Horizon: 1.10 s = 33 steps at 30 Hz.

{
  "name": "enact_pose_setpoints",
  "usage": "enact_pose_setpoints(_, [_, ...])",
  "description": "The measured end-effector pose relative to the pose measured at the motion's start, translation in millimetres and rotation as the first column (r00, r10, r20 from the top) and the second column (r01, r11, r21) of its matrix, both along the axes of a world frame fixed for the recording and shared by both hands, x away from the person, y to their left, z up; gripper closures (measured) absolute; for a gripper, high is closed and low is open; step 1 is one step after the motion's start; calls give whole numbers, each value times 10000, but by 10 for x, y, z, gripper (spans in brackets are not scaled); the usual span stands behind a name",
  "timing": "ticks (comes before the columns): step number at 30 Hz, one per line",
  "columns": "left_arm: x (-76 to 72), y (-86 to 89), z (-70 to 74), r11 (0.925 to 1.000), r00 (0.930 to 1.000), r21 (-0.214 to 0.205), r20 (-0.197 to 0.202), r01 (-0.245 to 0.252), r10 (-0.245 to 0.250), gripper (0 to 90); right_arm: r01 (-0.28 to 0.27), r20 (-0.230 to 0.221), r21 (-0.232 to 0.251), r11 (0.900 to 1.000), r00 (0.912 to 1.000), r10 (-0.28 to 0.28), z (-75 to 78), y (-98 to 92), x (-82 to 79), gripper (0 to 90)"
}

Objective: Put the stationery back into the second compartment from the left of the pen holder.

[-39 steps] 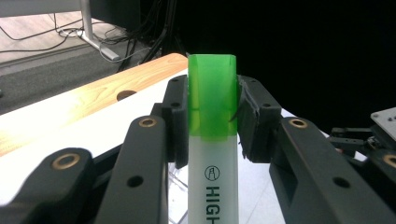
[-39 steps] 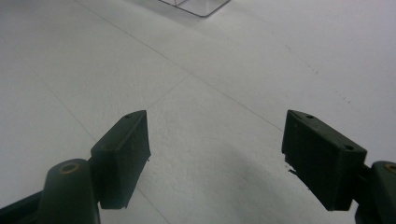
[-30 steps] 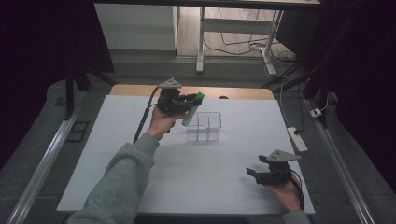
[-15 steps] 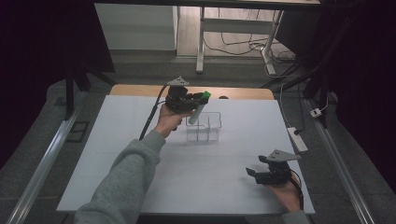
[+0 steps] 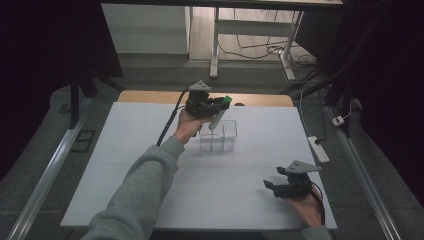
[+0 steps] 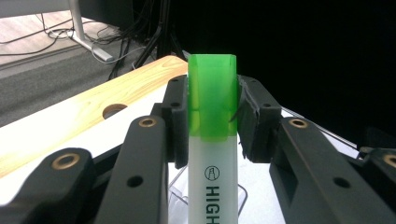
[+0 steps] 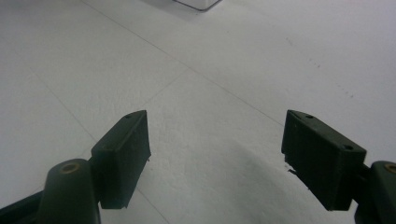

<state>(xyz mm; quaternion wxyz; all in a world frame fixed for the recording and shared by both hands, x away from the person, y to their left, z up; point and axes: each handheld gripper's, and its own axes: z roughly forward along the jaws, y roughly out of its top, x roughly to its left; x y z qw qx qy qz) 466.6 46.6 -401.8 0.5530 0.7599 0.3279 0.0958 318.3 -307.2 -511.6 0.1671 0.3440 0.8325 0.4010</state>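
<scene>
A person's left gripper (image 5: 216, 104) clamps a highlighter (image 6: 212, 154) at the far side of a white table (image 5: 125, 150), its matte black pads pressed on either side of the pen's translucent green cap. The barrel below the cap is smooth, milky white plastic printed with dark block letters, and it slants down towards a clear, thin-walled organiser box (image 5: 220, 137) split by partitions into compartments. From the high view the pen's lower end seems to sit at or just inside the box's far rim, though the angle leaves that uncertain. Near the table's front right corner, the right gripper (image 5: 278, 184) rests low over the bare, faintly grained surface, its two blocky, ribbed jaws spread wide with nothing between them. A strip of pale wood with a round hole (image 6: 113, 110) borders the tabletop's far edge.
</scene>
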Motion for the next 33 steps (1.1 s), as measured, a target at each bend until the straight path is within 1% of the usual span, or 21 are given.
enact_pose_setpoints(6, [72,-80,-75,9999,9999,-61,-72,88,-88,663,-11,-2,-5,10000,10000,11,-4,-3,3,234])
enact_pose_setpoints(9, [106,-118,-109,9999,9999,42,-85,97,-96,662,-31,-19,-67,10000,10000,31,-11,-2,8,234])
enact_pose_setpoints(14, [138,-137,-156,9999,9998,91,-140,106,-105,662,-81,-84,-68,9999,9999,80,-19,2,7,234])
enact_pose_setpoints(20, [151,-145,-195,9994,9998,345,-190,57,-51,659,-162,-135,-90,9998,9998,161,-32,12,7,234])
enact_pose_setpoints(23, [151,-141,-211,9987,9997,497,-227,124,-112,651,-164,-144,-143,9998,9998,162,-29,12,6,234])
enact_pose_setpoints(24, [151,-138,-216,9987,9996,500,-256,137,-124,587,-154,-154,-160,9998,9998,152,-30,12,6,234])
enact_pose_setpoints(25, [153,-131,-218,9986,9994,508,-308,170,-155,587,-154,-154,-160,9998,9998,152,-30,12,6,234])
enact_pose_setpoints(27, [154,-104,-217,9978,9985,518,-368,417,-398,487,-152,-153,-163,9998,9998,150,-29,13,6,234])
enact_pose_setpoints(29, [145,-84,-207,9973,9982,538,-381,490,-470,469,-159,-145,-164,9997,9998,157,-28,14,6,234])
enact_pose_setpoints(30, [139,-74,-201,9971,9981,563,-358,514,-494,443,-163,-128,-165,9997,9998,161,-27,14,4,234])
enact_pose_setpoints(33, [119,-49,-186,9959,9971,590,-348,690,-670,428,-160,-137,-174,9997,9998,158,-25,15,4,234])
